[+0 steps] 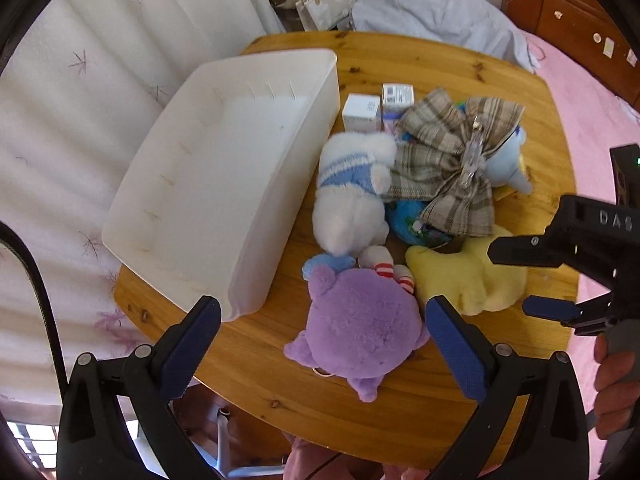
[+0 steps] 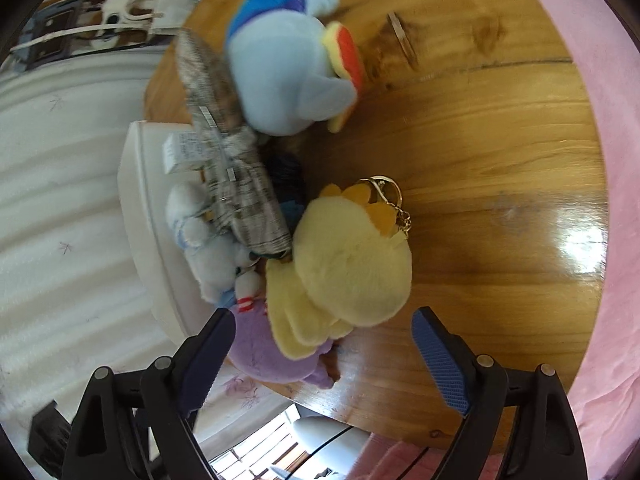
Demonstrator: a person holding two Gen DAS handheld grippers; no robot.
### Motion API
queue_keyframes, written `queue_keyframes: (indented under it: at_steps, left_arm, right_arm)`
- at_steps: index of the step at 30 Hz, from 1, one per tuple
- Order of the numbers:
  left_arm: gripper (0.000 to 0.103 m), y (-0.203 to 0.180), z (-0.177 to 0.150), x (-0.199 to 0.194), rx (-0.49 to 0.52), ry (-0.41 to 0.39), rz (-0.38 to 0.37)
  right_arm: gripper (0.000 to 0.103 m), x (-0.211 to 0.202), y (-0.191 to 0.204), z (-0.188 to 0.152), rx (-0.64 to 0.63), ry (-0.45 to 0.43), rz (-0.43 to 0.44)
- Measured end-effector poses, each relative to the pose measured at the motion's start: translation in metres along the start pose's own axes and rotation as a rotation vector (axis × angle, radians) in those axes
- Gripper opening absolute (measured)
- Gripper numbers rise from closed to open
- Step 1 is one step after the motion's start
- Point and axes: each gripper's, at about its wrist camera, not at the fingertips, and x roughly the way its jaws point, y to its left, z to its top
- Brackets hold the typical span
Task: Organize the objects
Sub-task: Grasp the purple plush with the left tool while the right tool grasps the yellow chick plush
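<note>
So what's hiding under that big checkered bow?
Under the plaid bow a blue toy peeks out, and a light-blue plush lies partly beneath it. The rest is covered.

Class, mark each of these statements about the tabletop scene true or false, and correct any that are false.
1. The white bin has toys in it. False: it holds nothing, and the toys lie beside it on the wooden table.
2. The purple plush lies between the fingers of the left tool. True.
3. The plaid bow rests on top of the toy pile. True.
4. The right tool is clamped on the yellow plush. False: its jaws stand open, not pressing on it.
5. Two small white boxes stand next to the bin. True.
</note>
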Motion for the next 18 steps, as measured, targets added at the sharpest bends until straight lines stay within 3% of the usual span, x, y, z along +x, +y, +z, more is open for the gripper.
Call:
queue_keyframes:
  at_steps: [12, 18]
  left_arm:
    - [0.102, -0.011, -0.015, 0.044, 0.038, 0.072, 0.024]
    - [0.102, -0.014, -0.014, 0.056, 0.037, 0.102, -0.018]
  right_arm:
    - [0.081, 0.022, -0.002, 0.008, 0.01, 0.02, -0.054]
    - [0.073, 0.025, -0.005, 0.006, 0.014, 0.023, -0.077]
